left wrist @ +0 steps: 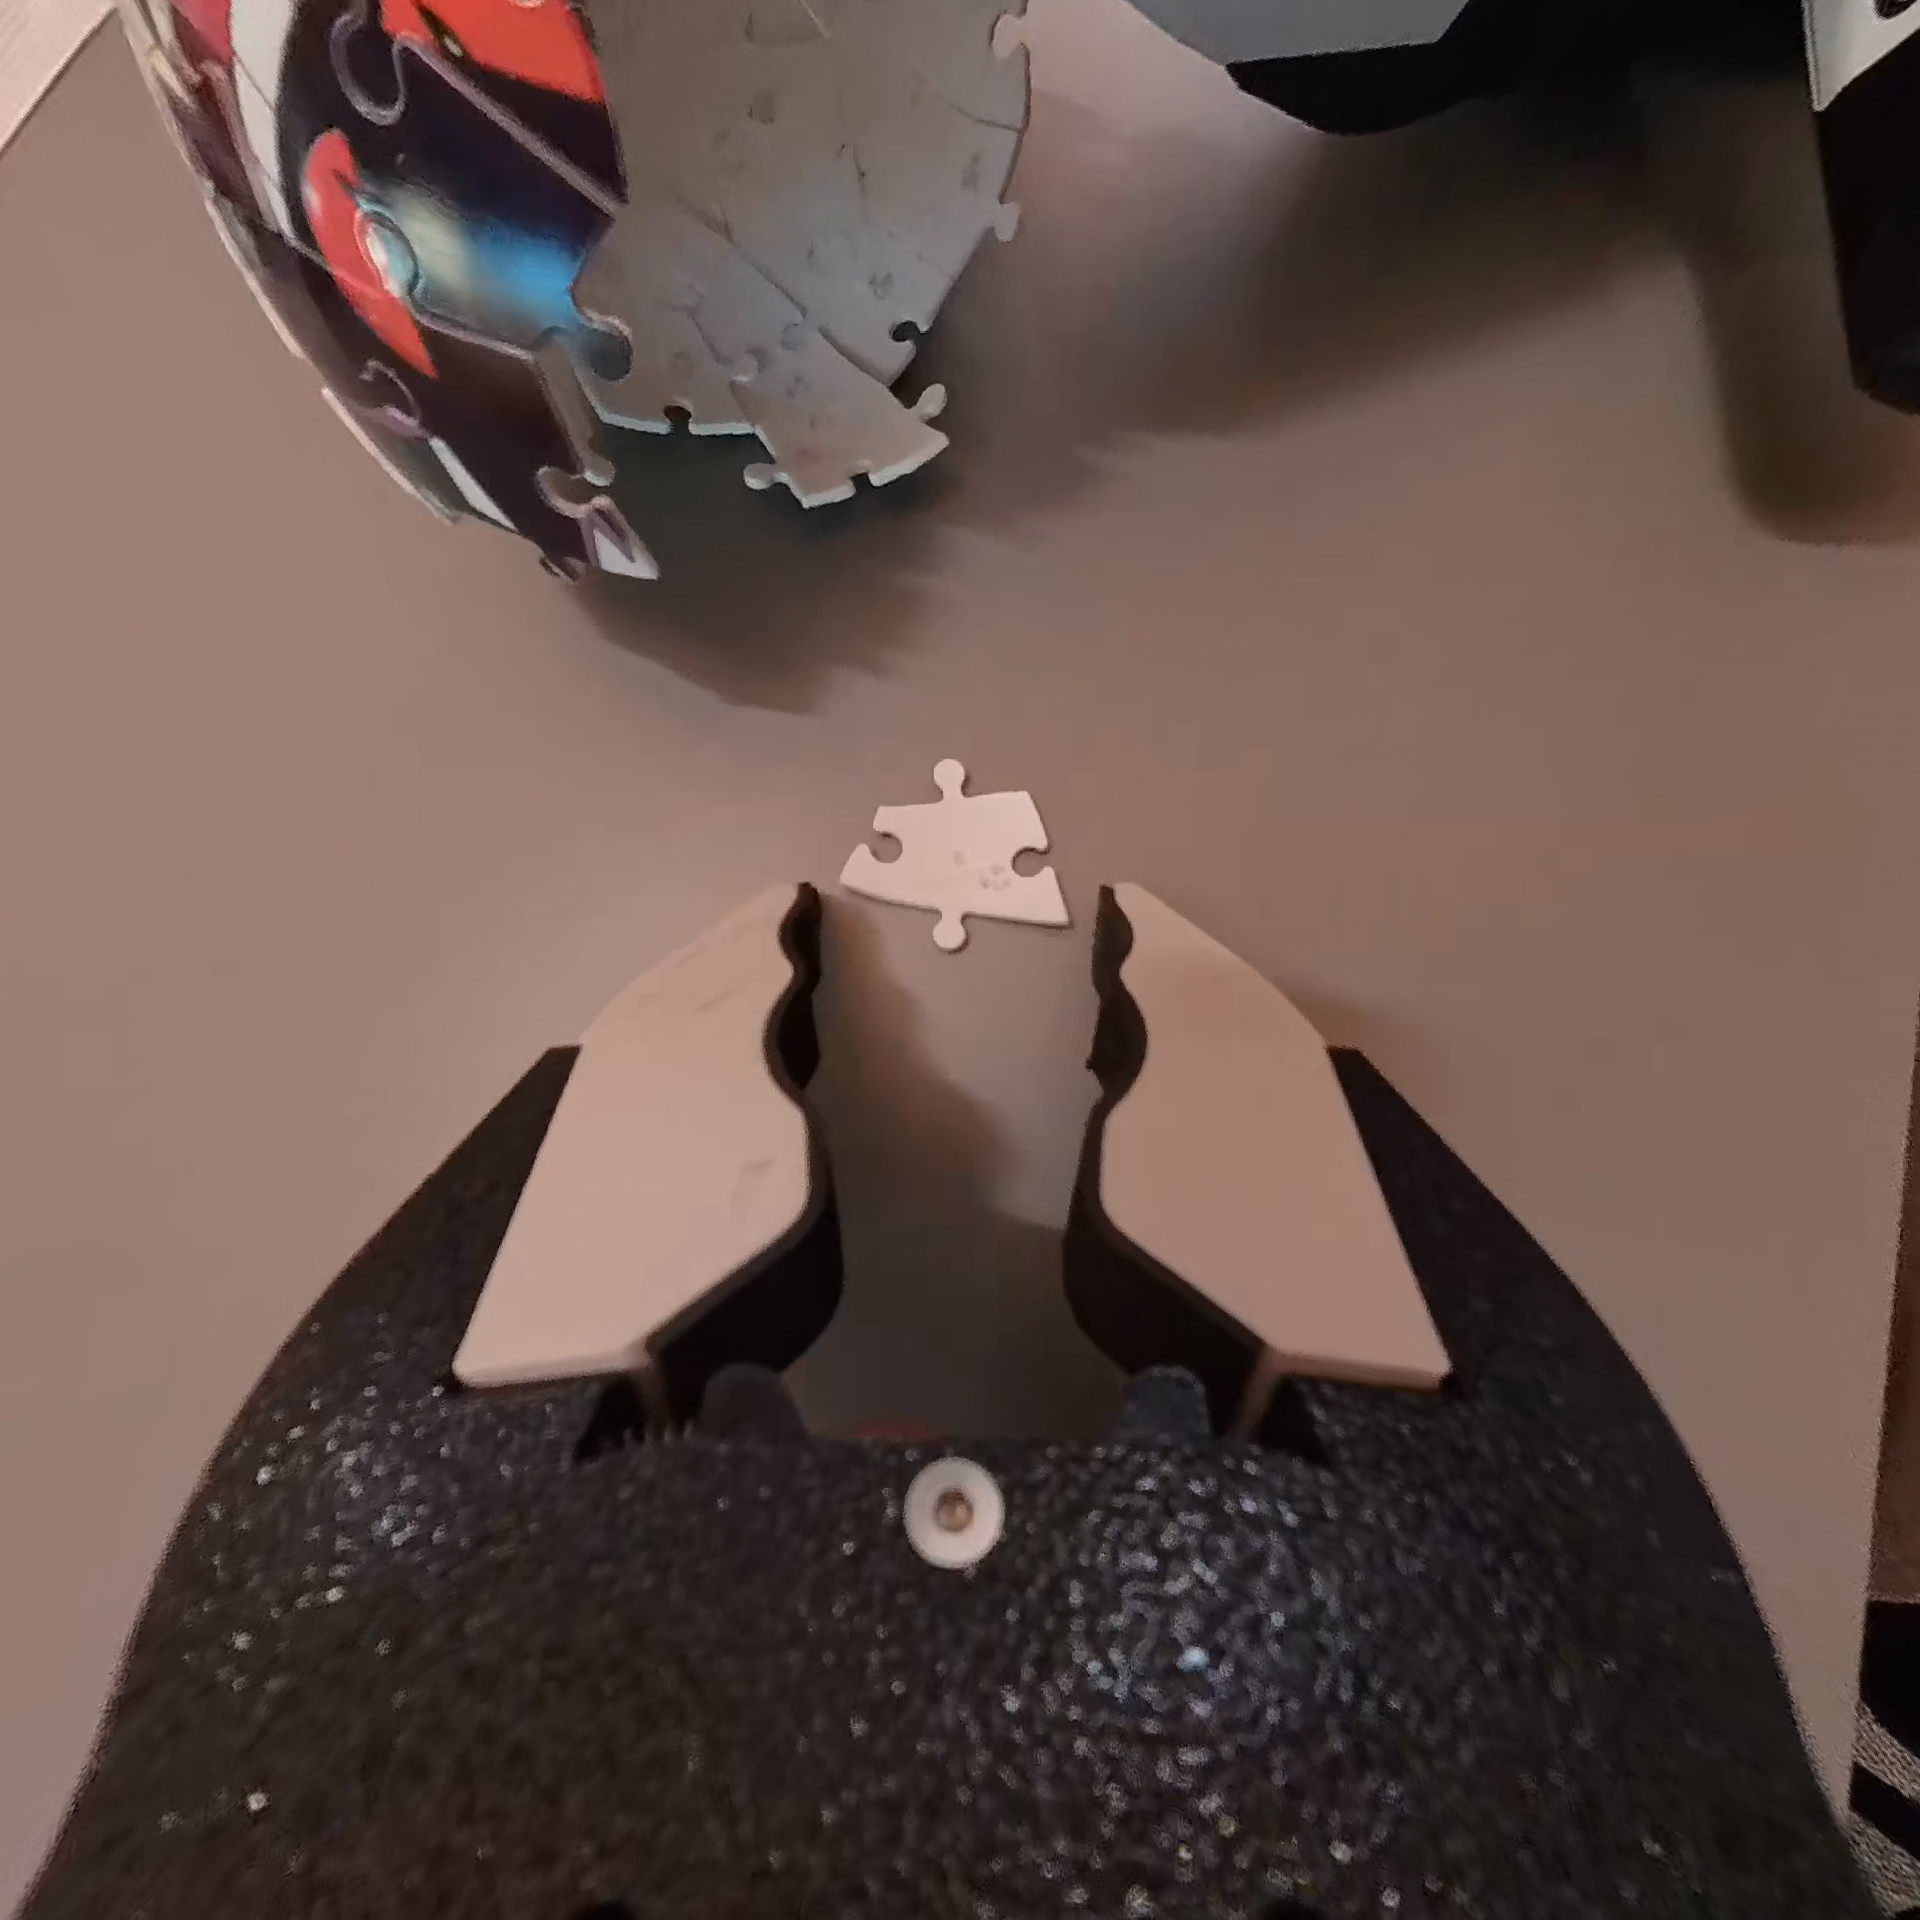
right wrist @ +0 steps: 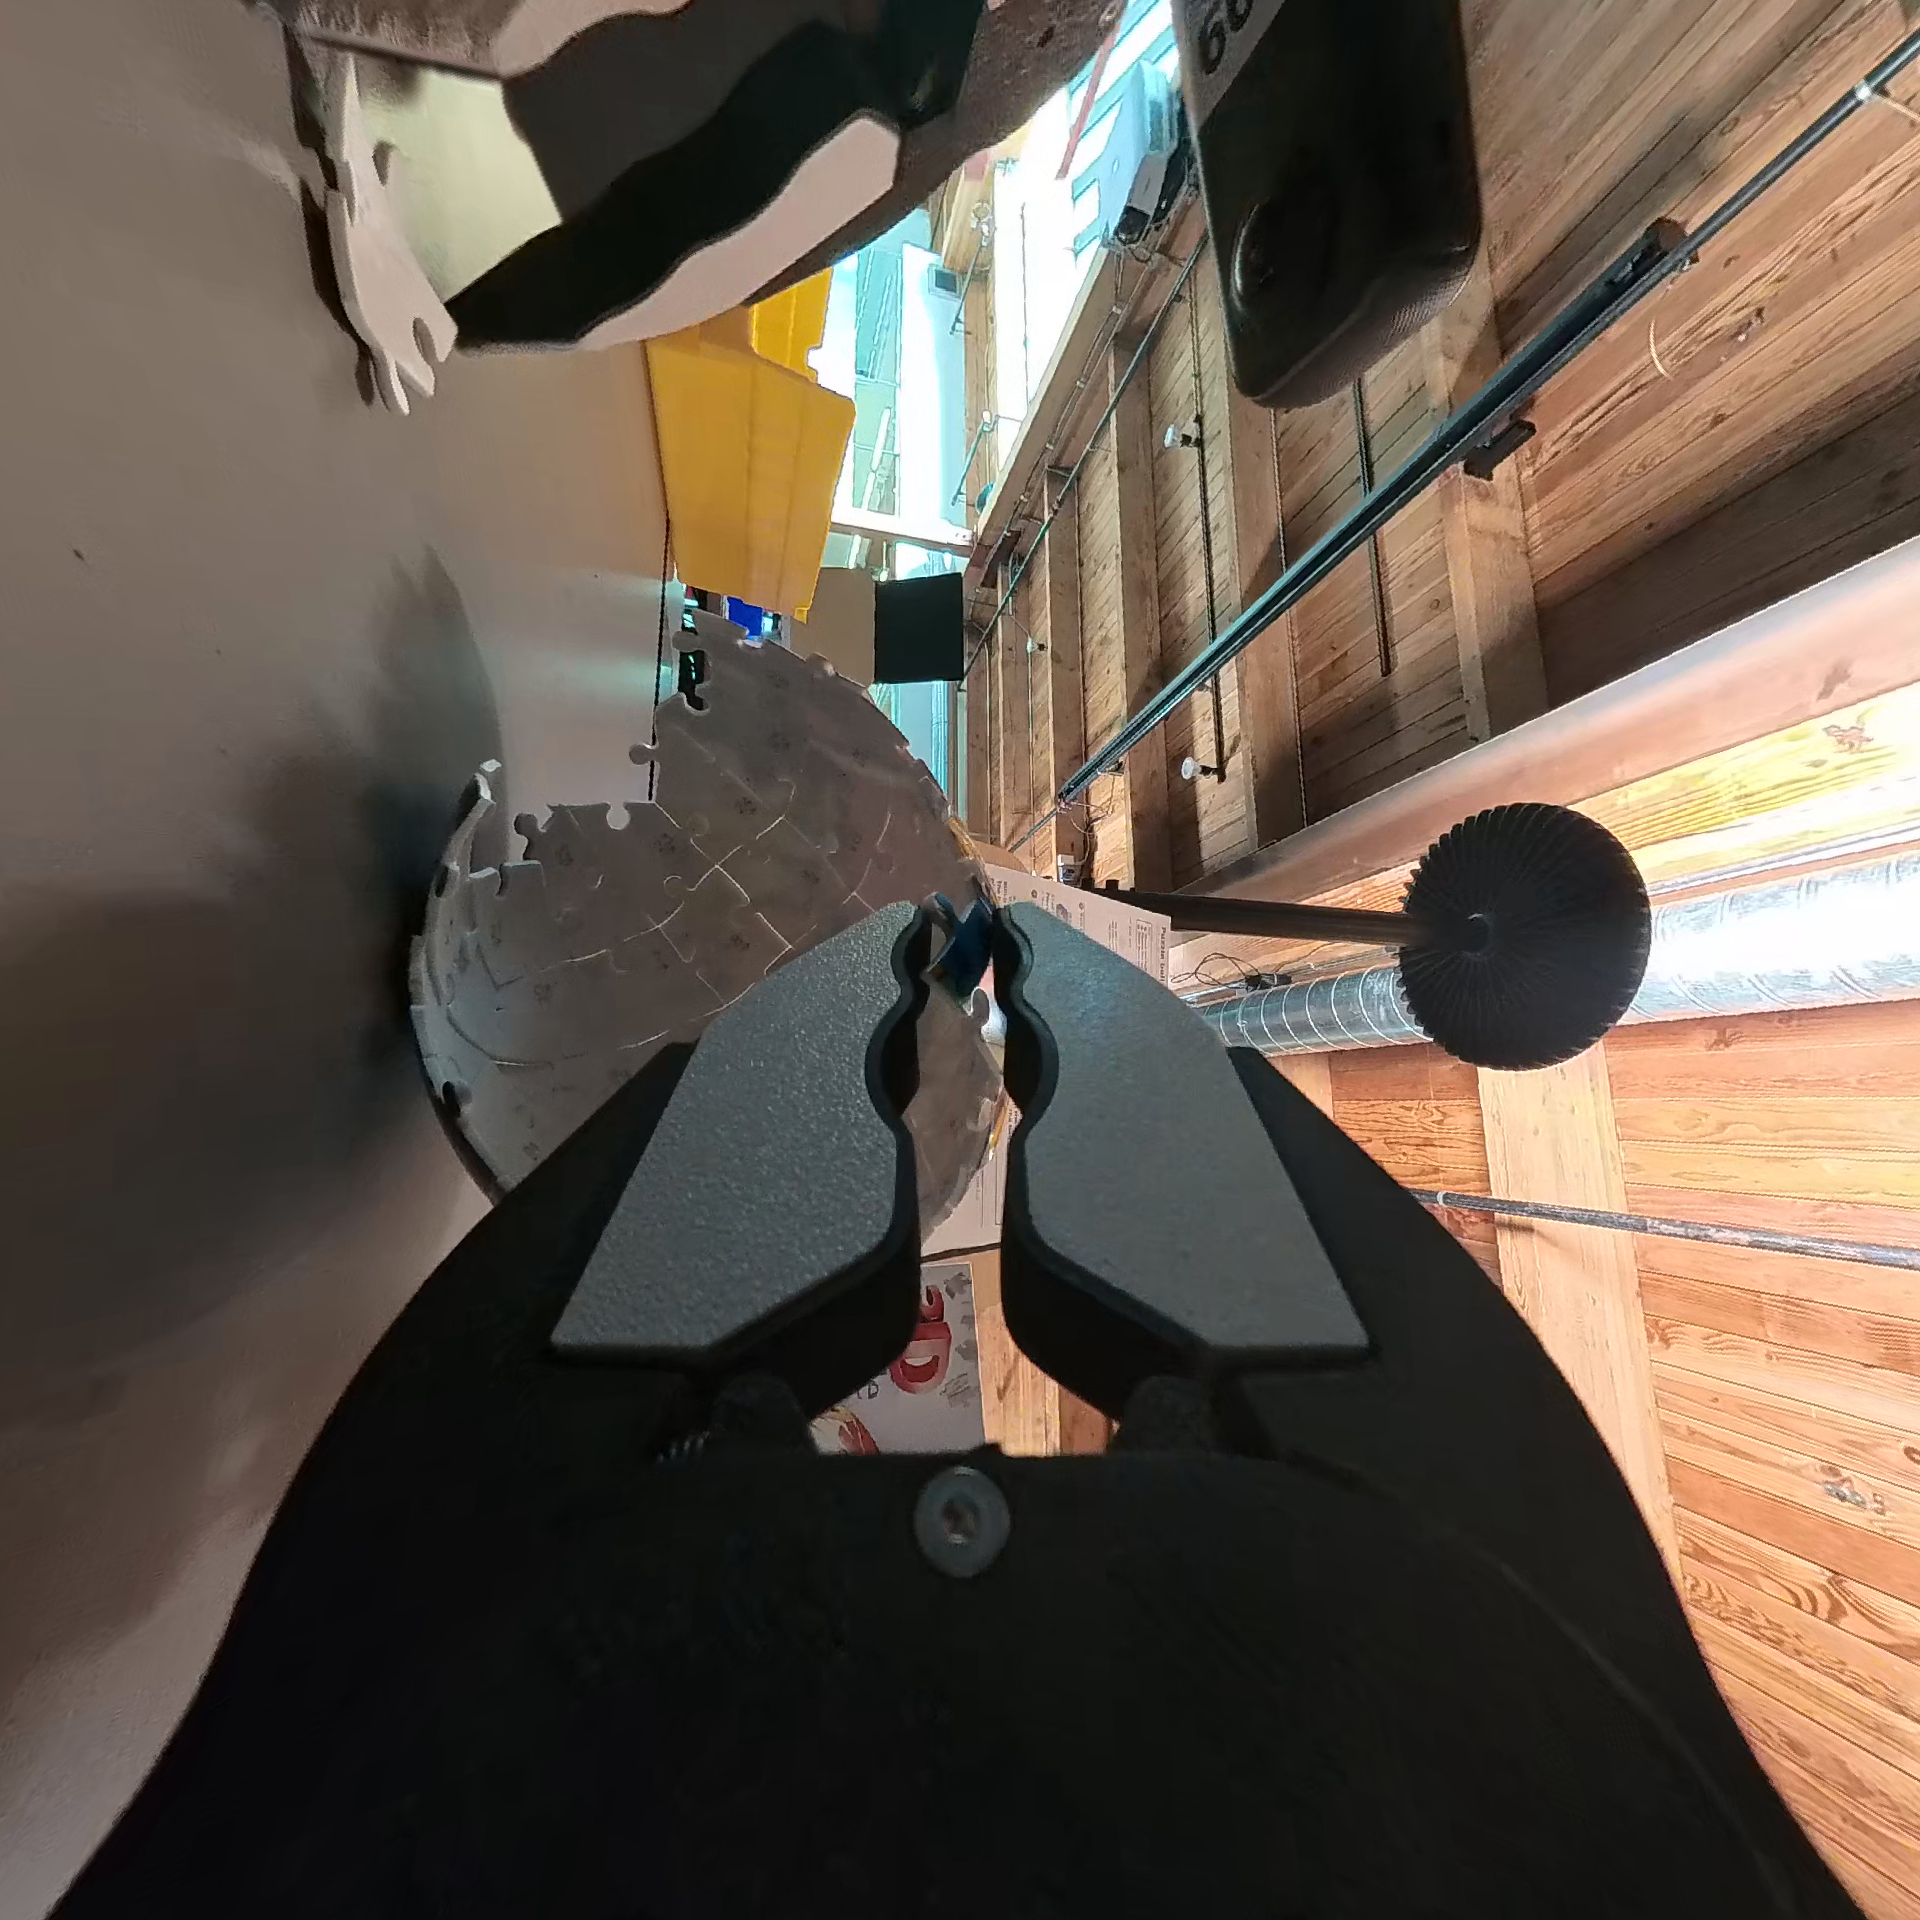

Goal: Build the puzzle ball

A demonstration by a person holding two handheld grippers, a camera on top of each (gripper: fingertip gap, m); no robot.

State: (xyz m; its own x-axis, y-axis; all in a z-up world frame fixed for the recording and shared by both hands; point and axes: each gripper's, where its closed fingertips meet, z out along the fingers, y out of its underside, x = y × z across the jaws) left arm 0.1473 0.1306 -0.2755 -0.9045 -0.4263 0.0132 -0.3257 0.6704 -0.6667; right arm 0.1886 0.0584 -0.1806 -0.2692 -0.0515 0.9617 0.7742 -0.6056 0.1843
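Taupe counter (left wrist: 1351, 675) carries the half-built puzzle ball (left wrist: 582, 260); nearer than it, a loose puzzle piece (left wrist: 961, 862) lies flat, just ahead of the left gripper (left wrist: 956, 904), jaws released. Such thin pieces may skid when pinched. Right gripper (right wrist: 956, 925) is clenched on the ball's rim; twisting could pop the seams

The puzzle ball (left wrist: 436, 260) is cut off by the top edge; its printed pattern is blurred.

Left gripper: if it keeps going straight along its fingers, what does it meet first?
The loose puzzle piece, lying pale side up on the table just past the open left gripper. Beyond it sits the half-built puzzle ball, off to the left. Depth is unclear; it may meet the table first.
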